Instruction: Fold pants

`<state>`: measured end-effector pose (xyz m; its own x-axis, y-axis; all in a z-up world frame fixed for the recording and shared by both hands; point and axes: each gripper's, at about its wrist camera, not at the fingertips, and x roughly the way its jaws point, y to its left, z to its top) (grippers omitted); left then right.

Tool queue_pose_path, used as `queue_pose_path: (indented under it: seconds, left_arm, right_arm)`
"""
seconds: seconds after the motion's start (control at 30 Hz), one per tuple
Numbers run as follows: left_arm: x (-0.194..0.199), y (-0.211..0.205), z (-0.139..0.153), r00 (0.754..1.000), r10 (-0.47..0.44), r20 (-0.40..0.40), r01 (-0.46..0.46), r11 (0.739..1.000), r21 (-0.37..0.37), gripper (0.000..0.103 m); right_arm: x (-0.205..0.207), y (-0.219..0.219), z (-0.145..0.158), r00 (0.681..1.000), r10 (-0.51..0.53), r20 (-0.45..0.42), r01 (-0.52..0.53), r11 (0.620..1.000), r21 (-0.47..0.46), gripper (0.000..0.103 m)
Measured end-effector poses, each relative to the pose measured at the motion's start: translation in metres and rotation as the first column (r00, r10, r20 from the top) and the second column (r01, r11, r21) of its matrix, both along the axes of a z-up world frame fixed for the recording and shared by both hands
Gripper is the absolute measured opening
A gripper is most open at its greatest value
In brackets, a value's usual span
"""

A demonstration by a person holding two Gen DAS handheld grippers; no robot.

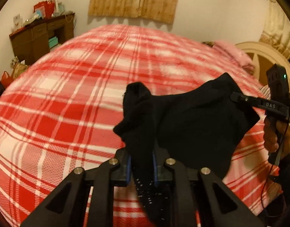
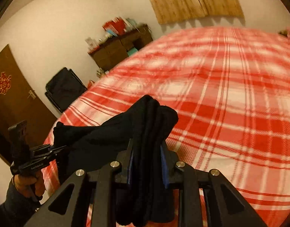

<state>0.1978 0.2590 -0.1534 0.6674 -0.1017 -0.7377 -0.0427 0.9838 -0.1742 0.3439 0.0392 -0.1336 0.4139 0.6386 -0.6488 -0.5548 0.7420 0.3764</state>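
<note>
The black pants (image 1: 192, 121) hang in the air above the bed, stretched between both grippers. My left gripper (image 1: 141, 162) is shut on a bunched corner of the fabric, which sticks up past its blue-padded fingers (image 1: 128, 168). My right gripper (image 2: 147, 162) is shut on another bunched part of the pants (image 2: 150, 124). The right gripper also shows in the left wrist view (image 1: 239, 97), clamped on the cloth's right edge. The left gripper shows in the right wrist view (image 2: 56, 149) at the far left, gripping the cloth.
A bed with a red and white plaid cover (image 1: 78, 94) fills the space below. A brown desk with clutter (image 1: 41, 36) stands by the far wall. A cream headboard (image 1: 265, 56) and pink pillow (image 1: 233, 53) are at the right. A black chair (image 2: 65, 89) and brown door (image 2: 10, 98) stand left.
</note>
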Motion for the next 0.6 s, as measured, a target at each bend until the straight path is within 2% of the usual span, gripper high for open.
queue_pose_path:
  seconds: [0.03,0.07,0.1,0.13,0.17,0.23,0.37,0.47,0.6]
  left_arm:
    - [0.002,0.001,-0.007,1.000,0.020,-0.013,-0.020,1.000,0.018,0.041]
    - [0.003,0.001,-0.014,0.999,0.050,-0.015,-0.049,0.998,0.044,0.062]
    - [0.003,0.004,-0.017,0.997,0.072,-0.010,-0.071,0.996,0.060,0.071]
    - [0.003,0.006,-0.022,0.995,0.097,-0.010,-0.096,0.993,0.068,0.085]
    - [0.004,0.009,-0.024,0.994,0.109,-0.010,-0.108,0.993,0.057,0.091]
    - [0.004,0.015,-0.025,0.993,0.118,0.004,-0.118,0.993,0.023,0.091]
    - [0.003,0.019,-0.021,0.988,0.154,0.011,-0.155,0.987,0.030,0.096]
    - [-0.003,0.024,-0.016,0.983,0.183,0.025,-0.184,0.983,0.018,0.096]
    - [-0.004,0.035,-0.014,0.974,0.222,0.052,-0.222,0.975,0.001,0.096]
  right_arm:
    - [0.004,0.001,-0.008,1.000,-0.007,-0.018,0.007,1.000,-0.004,0.025]
    - [0.007,0.000,-0.017,0.999,-0.016,-0.039,0.015,1.000,-0.004,0.026]
    - [0.010,-0.005,-0.024,0.998,-0.028,-0.052,0.028,1.000,-0.004,0.027]
    - [0.012,-0.010,-0.029,0.997,-0.049,-0.055,0.048,0.999,-0.012,0.033]
    - [0.011,-0.018,-0.032,0.996,-0.070,-0.053,0.069,0.997,-0.022,0.042]
    - [0.010,-0.027,-0.036,0.993,-0.111,-0.035,0.108,0.992,-0.058,0.047]
    - [0.000,-0.040,-0.031,0.988,-0.155,0.026,0.157,0.982,-0.104,0.048]
    - [-0.018,-0.044,-0.015,0.977,-0.180,0.115,0.192,0.975,-0.107,0.048]
    - [-0.041,-0.042,-0.005,0.989,-0.076,0.127,0.083,0.995,-0.050,0.048]
